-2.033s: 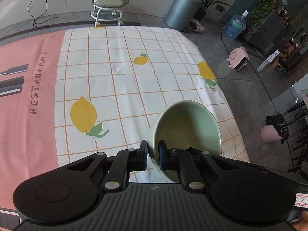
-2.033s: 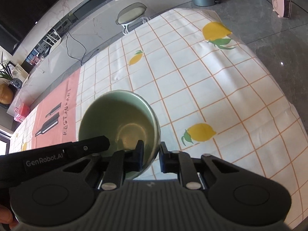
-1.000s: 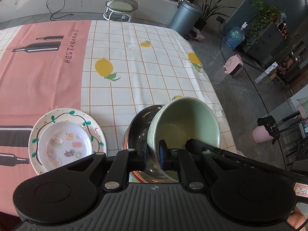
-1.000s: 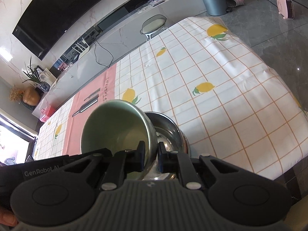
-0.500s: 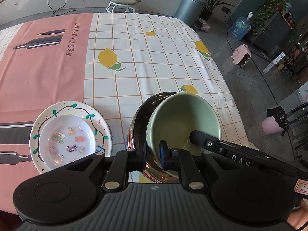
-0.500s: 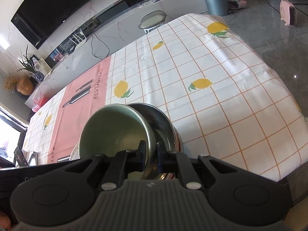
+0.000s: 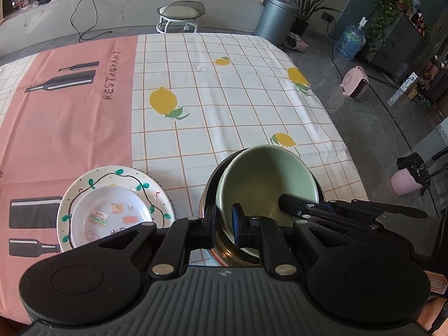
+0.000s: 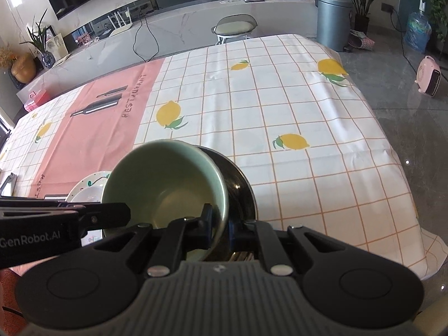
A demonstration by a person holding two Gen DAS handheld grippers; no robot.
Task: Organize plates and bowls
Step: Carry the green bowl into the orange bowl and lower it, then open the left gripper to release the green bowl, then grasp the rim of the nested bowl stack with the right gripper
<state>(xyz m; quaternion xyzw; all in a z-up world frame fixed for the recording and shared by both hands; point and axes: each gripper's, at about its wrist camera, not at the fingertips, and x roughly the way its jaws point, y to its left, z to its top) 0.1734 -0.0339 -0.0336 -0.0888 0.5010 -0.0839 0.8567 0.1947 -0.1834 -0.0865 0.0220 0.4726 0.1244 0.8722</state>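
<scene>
A pale green bowl (image 7: 263,179) (image 8: 168,179) sits partly inside a dark steel bowl (image 7: 208,193) (image 8: 240,184) near the table's front edge. My left gripper (image 7: 224,222) is shut on the green bowl's near left rim. My right gripper (image 8: 219,224) is shut on the rim's other side; its fingers (image 7: 296,205) reach into the bowl from the right in the left wrist view. Left of the bowls stands a white plate with a green vine pattern (image 7: 84,184) (image 8: 93,180), with a smaller sticker-decorated plate (image 7: 112,218) in it.
The table (image 7: 238,106) (image 8: 280,106) wears a checked lemon cloth with a pink band on the left. Its right edge drops to a grey floor with a pink heater (image 7: 355,82) (image 8: 429,75). A stool (image 7: 180,16) and a grey bin (image 7: 275,18) stand beyond the far edge.
Both grippers have carried the green bowl back toward the front edge and lowered it into the steel bowl. It has tipped from steeply tilted toward level. The plates came into view.
</scene>
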